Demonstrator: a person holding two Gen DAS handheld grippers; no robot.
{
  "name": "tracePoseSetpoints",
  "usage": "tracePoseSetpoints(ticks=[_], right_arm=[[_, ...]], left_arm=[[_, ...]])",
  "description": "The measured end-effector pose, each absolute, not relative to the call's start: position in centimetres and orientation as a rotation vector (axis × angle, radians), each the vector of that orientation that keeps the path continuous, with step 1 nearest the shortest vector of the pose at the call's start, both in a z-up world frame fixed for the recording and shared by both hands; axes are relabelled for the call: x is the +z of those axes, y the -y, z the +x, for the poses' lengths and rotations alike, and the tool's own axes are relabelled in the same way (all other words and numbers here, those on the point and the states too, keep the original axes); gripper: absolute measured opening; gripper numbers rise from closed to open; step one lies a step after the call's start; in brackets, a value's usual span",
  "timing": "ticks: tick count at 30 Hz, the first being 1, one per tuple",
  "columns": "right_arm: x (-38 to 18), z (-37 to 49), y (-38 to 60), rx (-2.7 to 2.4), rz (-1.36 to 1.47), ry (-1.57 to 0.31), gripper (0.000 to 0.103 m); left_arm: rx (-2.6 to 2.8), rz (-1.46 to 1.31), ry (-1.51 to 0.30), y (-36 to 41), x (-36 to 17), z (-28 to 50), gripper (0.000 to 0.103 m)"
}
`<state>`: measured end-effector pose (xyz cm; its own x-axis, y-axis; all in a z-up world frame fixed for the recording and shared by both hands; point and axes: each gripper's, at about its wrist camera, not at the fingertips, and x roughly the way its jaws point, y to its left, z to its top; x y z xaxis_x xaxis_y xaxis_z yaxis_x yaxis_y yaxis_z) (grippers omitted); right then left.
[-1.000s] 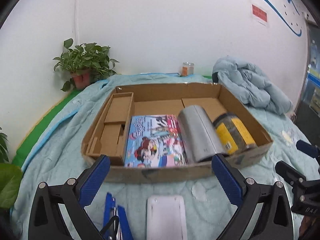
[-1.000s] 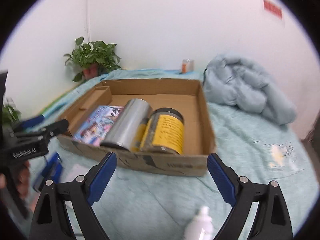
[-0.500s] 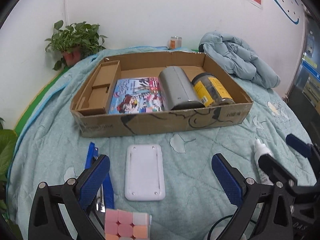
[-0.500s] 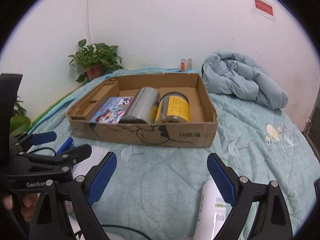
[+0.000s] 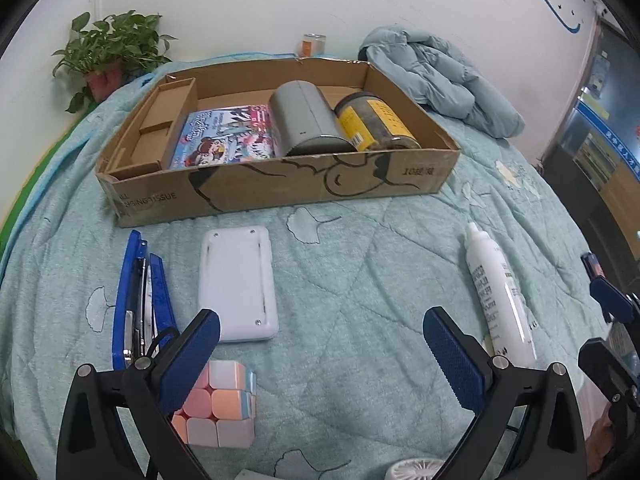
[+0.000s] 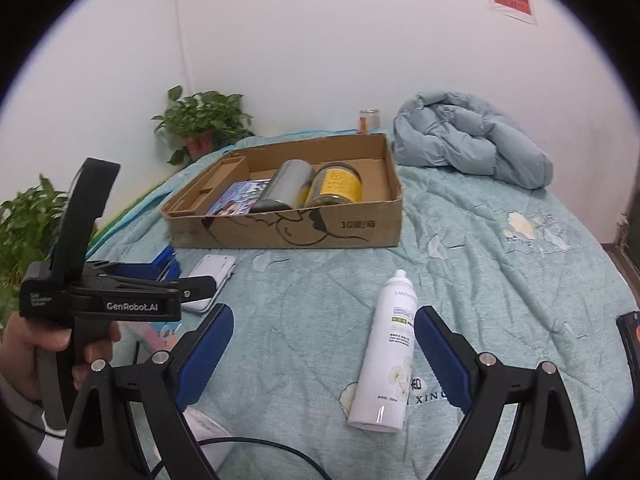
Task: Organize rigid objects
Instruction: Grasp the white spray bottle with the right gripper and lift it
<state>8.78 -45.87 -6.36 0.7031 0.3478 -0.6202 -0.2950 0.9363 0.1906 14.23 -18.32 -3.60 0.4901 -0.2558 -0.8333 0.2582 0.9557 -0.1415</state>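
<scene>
A shallow cardboard box point(image 5: 280, 188) point(image 6: 352, 228) lies on the bed and holds a picture book point(image 5: 226, 138), a grey cylinder point(image 5: 306, 124) and a yellow-labelled jar point(image 5: 376, 126). In front of it lie a blue stapler point(image 5: 138, 300), a white flat case point(image 5: 238, 282), a pastel cube point(image 5: 216, 412) and a white spray bottle point(image 5: 498, 298) point(image 6: 386, 352). My left gripper point(image 5: 320, 340) hangs open above the blanket, its left finger over the cube. My right gripper point(image 6: 324, 340) is open too, with the bottle lying just inside its right finger, untouched.
A bundled pale-blue quilt point(image 5: 440, 80) lies right of the box. Potted plants point(image 5: 108, 48) stand at the back left by the wall, with a small orange can point(image 5: 312, 44) behind the box. A white fan point(image 5: 416, 470) shows at the bottom edge. A hand point(image 6: 36, 344) holds the left gripper.
Both grippers have drawn back from the box and tipped downward. The stapler, case, cube and bottle on the near blanket have come into view.
</scene>
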Motion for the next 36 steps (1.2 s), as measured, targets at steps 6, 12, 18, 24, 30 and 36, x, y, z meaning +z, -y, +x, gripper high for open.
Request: tracePoseSetpoints(ticks=[6,12,18,24,30,36], right_arm=[[-7.3,8.2,46.3,0.566,-0.001,-0.798,0.093],[-10.6,11.3,49.0,0.32,0.176,-0.956,0.092],[-14.0,13.7,49.3,0.212,0.23,-1.082,0.073],[-15.1,13.1,46.9,0.236,0.107,-1.113,0.046],[-14.0,11.7,43.9,0.525,0.111,-1.086,0.048],[-13.8,12.4,43.8,0.568,0.184,-1.117,0.067]], left_arm=[[-0.415,-0.025,-1.054,16.9,-3.9,12.9,0.102],[-0.505,-0.069,-1.132,19.5,-5.4,13.7,0.102],[-0.605,-0.164,-1.233,22.4,-7.1,16.4,0.102],[-0.643,-0.191,-1.27,23.3,-8.0,16.9,0.101],[-0.739,-0.323,-1.37,23.3,-10.0,17.7,0.091],[-0.727,-0.358,-1.419,23.5,-11.8,18.5,0.076]])
